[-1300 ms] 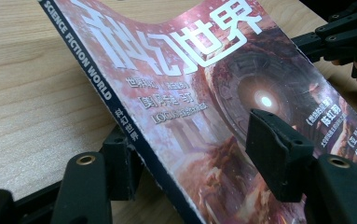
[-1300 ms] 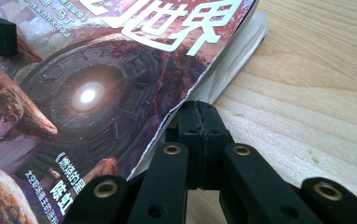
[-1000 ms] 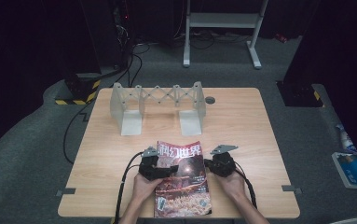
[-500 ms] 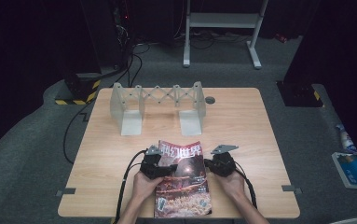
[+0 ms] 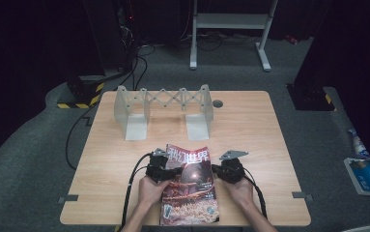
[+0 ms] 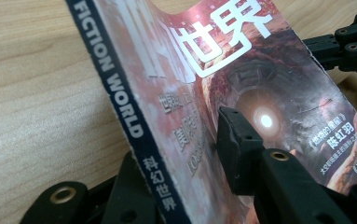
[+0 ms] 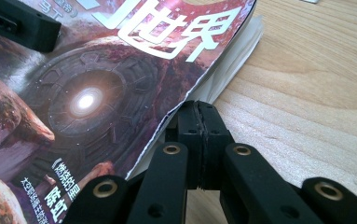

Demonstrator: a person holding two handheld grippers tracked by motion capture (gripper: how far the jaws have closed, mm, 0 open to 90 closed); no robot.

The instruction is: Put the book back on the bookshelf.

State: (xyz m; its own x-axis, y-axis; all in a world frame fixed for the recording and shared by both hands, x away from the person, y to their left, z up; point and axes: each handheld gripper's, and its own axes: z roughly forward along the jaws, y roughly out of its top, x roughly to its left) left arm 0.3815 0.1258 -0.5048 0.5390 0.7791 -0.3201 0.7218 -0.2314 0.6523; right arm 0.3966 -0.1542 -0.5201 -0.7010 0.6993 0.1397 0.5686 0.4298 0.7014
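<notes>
Your magazine (image 5: pixel 190 186) lies on the near middle of the wooden table, cover up, its long side running away from you. The glossy cover shows large white Chinese characters at the top above a reddish, rocky scene with a glowing white centre. The dark spine (image 6: pixel 134 130), lettered "FICTION WORLD", is raised off the wood at your left. The page edges (image 7: pixel 232 51) fan slightly at your right.

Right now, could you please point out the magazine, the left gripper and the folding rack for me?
magazine (image 5: pixel 191 186): high view, middle of its cover.
left gripper (image 6: pixel 185 154): left gripper view, midway between its jaws, at the spine.
folding rack (image 5: pixel 163 96): high view, on its zigzag lattice.
</notes>
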